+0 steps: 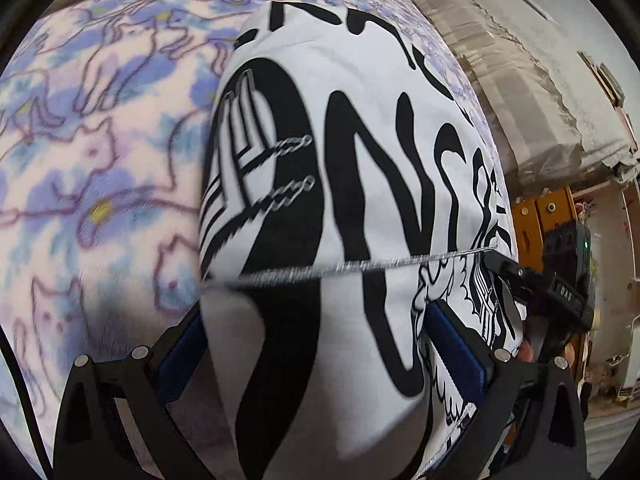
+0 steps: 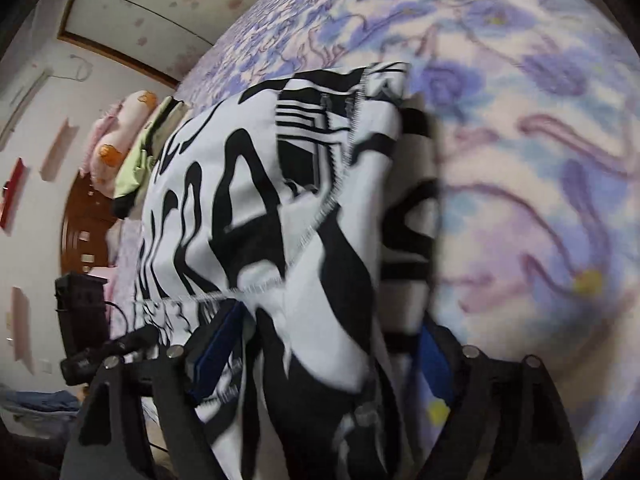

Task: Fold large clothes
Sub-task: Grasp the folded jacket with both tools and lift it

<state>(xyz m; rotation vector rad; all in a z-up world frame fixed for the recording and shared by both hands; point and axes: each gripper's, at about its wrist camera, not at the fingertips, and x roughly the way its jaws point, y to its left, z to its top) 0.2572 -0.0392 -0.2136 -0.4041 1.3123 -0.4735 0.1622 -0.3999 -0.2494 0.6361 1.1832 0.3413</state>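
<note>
A white garment with bold black lettering (image 1: 360, 152) lies folded on a bed with a purple and blue flower-print blanket (image 1: 100, 140). A stitched hem crosses it just ahead of my left gripper (image 1: 316, 320). That gripper's blue-padded fingers (image 1: 180, 352) stand wide apart, with a fold of the cloth bulging between them. In the right wrist view the garment (image 2: 248, 200) lies bunched, and my right gripper (image 2: 332, 320) is open, the cloth loose between its pads (image 2: 216, 352). The two grippers are side by side at the garment's near edge.
The bed's edge drops off at the right of the left wrist view, beside a covered piece of furniture (image 1: 520, 80). A green cloth (image 2: 140, 160) and a pink pillow (image 2: 120, 140) lie at the far end of the bed. The blanket (image 2: 520, 160) stretches out beyond the garment.
</note>
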